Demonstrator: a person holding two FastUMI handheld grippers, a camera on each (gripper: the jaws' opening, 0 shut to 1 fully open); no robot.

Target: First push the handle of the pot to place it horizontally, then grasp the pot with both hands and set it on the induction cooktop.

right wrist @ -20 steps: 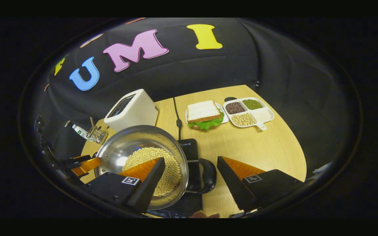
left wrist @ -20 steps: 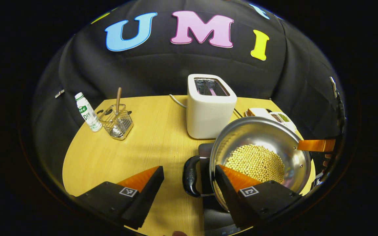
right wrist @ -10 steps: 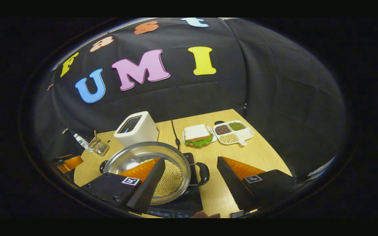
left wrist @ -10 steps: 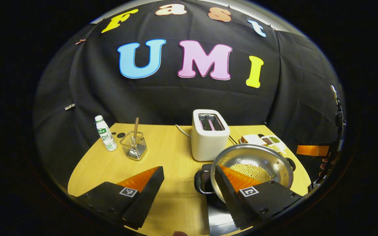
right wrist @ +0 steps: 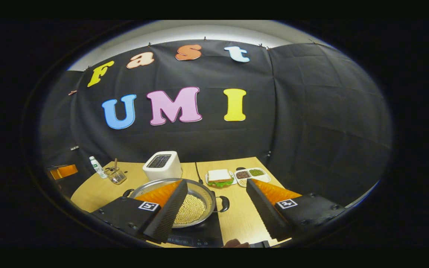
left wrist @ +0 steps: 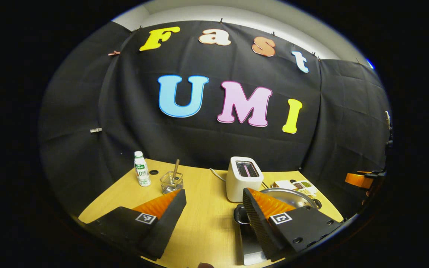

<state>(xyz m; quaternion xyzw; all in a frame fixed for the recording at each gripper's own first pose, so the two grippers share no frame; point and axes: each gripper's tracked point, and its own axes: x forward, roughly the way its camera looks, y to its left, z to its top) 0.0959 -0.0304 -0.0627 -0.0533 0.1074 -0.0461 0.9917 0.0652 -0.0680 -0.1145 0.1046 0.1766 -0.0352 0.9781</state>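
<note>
Looking along the left gripper [left wrist: 214, 197], its fingers stood spread and empty; the pot [left wrist: 287, 195] sat on the induction cooktop [left wrist: 250, 243], largely hidden behind one finger. From the right gripper [right wrist: 216, 188], fingers likewise apart, a careless swing might have clipped a pot handle [right wrist: 223, 203]; the cooktop's front edge was cut off.

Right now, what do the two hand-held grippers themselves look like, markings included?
Each is a wedge-shaped pair of fingers on blocky bodies. The left hand-held gripper carries a small square black-and-white tag on each finger body, with screw holes on one. The right hand-held gripper has the same square tags and screws. No cables or sleeves are visible.
</note>
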